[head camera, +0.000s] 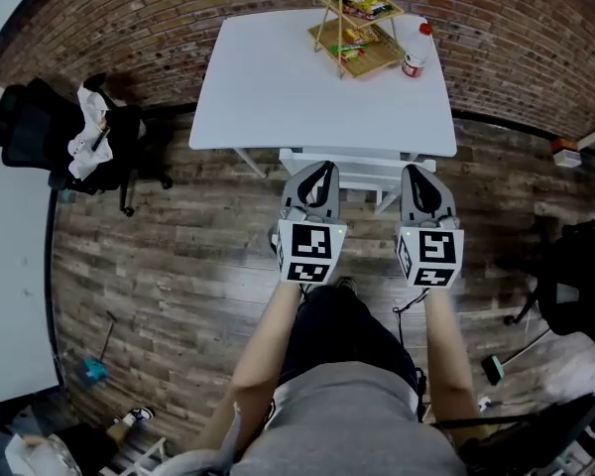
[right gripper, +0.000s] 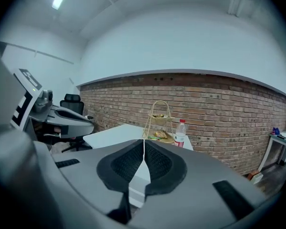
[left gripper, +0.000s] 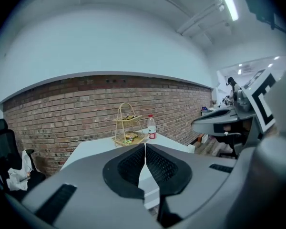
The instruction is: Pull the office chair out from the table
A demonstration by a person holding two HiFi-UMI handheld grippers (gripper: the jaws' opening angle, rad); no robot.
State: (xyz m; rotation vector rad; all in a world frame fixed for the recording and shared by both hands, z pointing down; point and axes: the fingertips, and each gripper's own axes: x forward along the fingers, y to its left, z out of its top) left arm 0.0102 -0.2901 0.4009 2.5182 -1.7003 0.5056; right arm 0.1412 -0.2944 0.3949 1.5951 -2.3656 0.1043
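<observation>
left tool (head camera: 320, 170) and right tool (head camera: 417, 172) both sitting shut, gripping nothing | office chair (head camera: 42, 132) standing well left of them, beside the desk (head camera: 278, 97), likely the target | opening jaws before reaching its backrest

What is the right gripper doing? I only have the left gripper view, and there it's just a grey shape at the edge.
Observer: The right gripper is shut and empty. Its own view shows the pads meeting with nothing between them.
Operator: Is the black chair tucked under the table?
Observer: No. The head view shows the office chair standing on the floor to the left of the white table, clear of its edge.
Operator: Any other chair around?
Observer: What looks like a second dark chair sits at the head view's right edge, to the person's right.
</observation>
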